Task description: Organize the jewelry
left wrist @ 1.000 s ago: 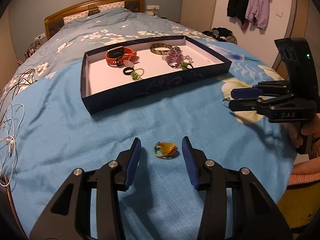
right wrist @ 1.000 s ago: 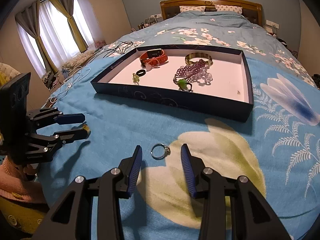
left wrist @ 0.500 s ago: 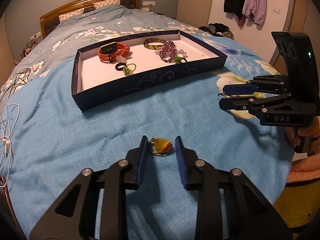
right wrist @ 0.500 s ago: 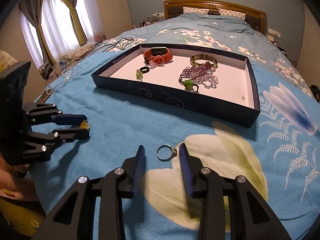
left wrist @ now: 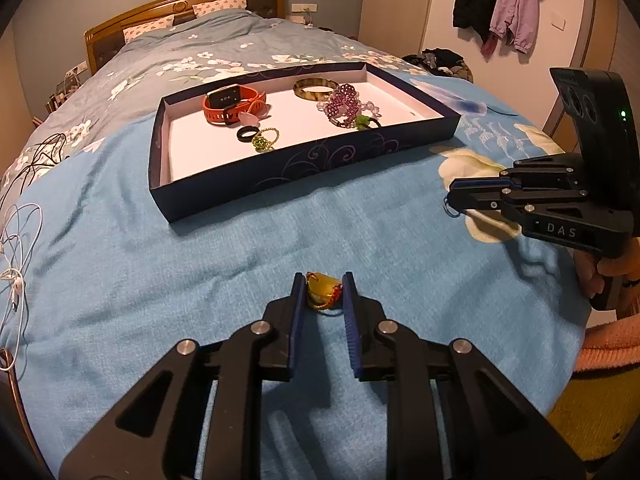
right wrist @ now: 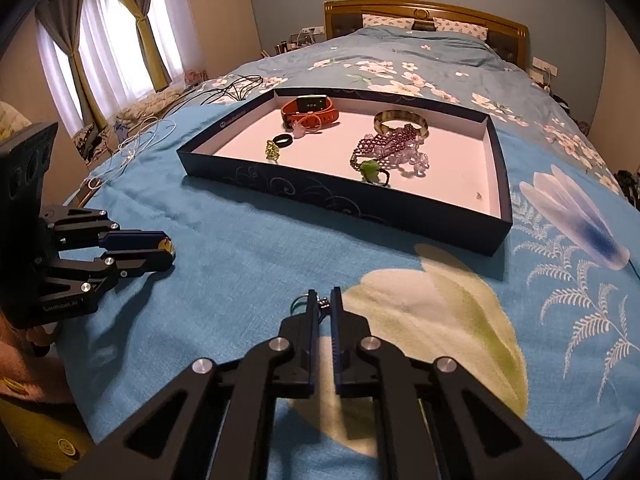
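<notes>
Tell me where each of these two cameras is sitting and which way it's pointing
Left wrist view: sits on the left gripper, looking down along its fingers across the bed at the yellow beaded piece clamped between them; the right gripper and a hand show at right.
Right wrist view: sits on the right gripper, looking the same way at the silver ring pinched in its jaws; the left gripper shows at left.
Shared: the navy tray of jewelry and the wooden headboard.
</notes>
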The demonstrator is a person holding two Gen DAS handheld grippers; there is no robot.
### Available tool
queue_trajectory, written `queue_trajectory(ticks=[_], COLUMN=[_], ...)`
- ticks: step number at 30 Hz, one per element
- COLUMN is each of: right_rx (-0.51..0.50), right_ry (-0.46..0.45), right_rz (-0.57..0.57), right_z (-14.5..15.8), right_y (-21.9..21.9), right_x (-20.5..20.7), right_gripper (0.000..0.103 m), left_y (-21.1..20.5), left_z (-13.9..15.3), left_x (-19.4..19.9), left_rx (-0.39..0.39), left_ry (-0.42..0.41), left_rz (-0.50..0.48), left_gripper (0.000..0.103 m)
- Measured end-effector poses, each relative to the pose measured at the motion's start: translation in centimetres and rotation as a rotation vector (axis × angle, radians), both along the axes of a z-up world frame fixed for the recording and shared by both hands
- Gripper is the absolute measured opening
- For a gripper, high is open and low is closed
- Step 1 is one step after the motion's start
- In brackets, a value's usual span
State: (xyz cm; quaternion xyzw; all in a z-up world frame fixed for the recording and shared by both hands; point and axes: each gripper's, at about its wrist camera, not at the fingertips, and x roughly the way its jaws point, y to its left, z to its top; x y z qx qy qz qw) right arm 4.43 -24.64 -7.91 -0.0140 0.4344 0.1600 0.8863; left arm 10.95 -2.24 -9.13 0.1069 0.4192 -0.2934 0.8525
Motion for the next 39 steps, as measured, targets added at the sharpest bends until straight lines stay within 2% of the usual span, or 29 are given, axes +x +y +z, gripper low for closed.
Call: queue_trajectory(ticks=[21,39], right_rx=[0.073,0.093], right_ry=[-0.02,-0.074], right_rz=[-0.022,-0.016], right_z=[1.0,3.1], right_y=[-1.1,-1.3], right_x=[0.0,0.9], right_gripper=[0.004,0.004], left_y=[0.2,0.1], left_z=[0.5,2.4], left_x=[0.5,2.1], left_rx=[-0.024,-0.066], left_ry=[0.0,-0.04], left_rz=[0.022,0.032], left_gripper=[0.018,0.018])
